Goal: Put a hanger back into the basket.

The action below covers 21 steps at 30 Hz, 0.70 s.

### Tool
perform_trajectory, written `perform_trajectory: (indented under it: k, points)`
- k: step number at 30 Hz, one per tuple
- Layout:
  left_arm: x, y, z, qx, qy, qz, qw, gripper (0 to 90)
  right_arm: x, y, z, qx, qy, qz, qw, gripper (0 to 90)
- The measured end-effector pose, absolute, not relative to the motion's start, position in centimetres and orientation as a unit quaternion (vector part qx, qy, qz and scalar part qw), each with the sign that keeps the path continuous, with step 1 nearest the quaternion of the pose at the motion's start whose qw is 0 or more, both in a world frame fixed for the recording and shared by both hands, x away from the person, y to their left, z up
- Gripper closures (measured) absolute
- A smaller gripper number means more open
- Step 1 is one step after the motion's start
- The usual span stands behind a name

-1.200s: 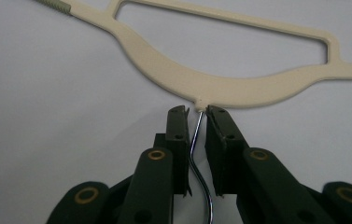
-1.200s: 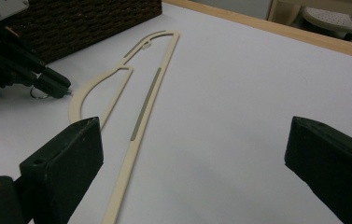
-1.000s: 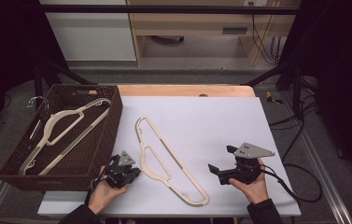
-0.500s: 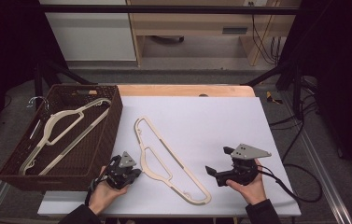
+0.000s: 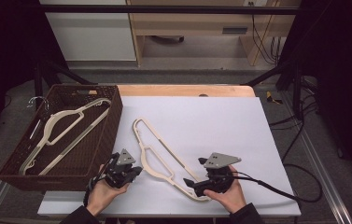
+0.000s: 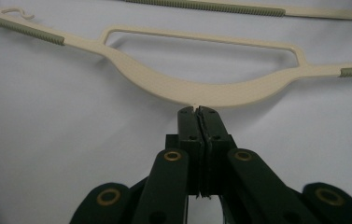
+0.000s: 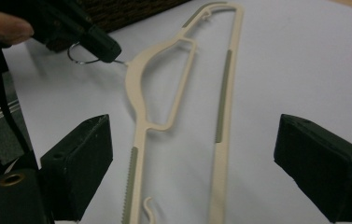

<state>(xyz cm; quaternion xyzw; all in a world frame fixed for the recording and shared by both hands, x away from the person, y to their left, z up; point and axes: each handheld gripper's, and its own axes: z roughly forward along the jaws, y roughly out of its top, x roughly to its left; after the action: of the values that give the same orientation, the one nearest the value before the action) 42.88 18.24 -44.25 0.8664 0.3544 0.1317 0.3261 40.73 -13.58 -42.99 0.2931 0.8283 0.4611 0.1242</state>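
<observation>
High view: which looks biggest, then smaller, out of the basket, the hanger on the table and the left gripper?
1. Basket, biggest.
2. Hanger on the table, long but thin.
3. Left gripper, smallest, shut on that hanger's metal hook.

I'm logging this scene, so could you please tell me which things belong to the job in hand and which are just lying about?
In the job:
- cream plastic hanger on the table
- left gripper, shut on its metal hook
- right gripper, open

Lying about:
- brown wicker basket
- second cream hanger inside it
- black cable
</observation>
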Motion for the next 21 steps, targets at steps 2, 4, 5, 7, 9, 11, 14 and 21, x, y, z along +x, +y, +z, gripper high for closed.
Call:
perform_trajectory:
  k: [2, 4, 5, 7, 9, 11, 14, 21]
  points:
    - [42.9, 18.2, -44.1, 0.866, 0.356, 0.131, 0.326, 88.7, 40.6, -12.6, -43.6, 0.292, 0.836, 0.449, 0.120, 14.2]
    - [42.9, 18.2, -43.9, 0.866, 0.356, 0.130, 0.325, 88.7, 40.6, -12.2, -43.9, 0.292, 0.839, 0.444, 0.117, 16.3]
    - [42.9, 18.1, -43.9, 0.865, 0.358, 0.132, 0.327, 88.7, 40.7, -11.8, -44.1, 0.287, 0.843, 0.440, 0.116, 18.5]
    - [42.9, 18.1, -43.8, 0.865, 0.359, 0.130, 0.326, 88.7, 40.7, -11.2, -44.6, 0.287, 0.848, 0.431, 0.111, 21.8]
    - [42.9, 18.0, -43.8, 0.865, 0.359, 0.130, 0.325, 88.7, 40.8, -10.8, -45.0, 0.285, 0.854, 0.422, 0.108, 26.6]
    - [42.9, 18.0, -43.8, 0.865, 0.360, 0.129, 0.324, 88.7, 40.9, -10.4, -45.4, 0.288, 0.856, 0.419, 0.097, 33.0]
    - [42.9, 17.9, -43.8, 0.866, 0.359, 0.129, 0.322, 88.7, 41.1, -9.9, -46.2, 0.290, 0.860, 0.411, 0.083, 41.4]
    - [42.8, 17.9, -43.8, 0.866, 0.359, 0.130, 0.322, 88.8, 41.2, -8.3, -47.5, 0.285, 0.882, 0.370, 0.063, 57.3]
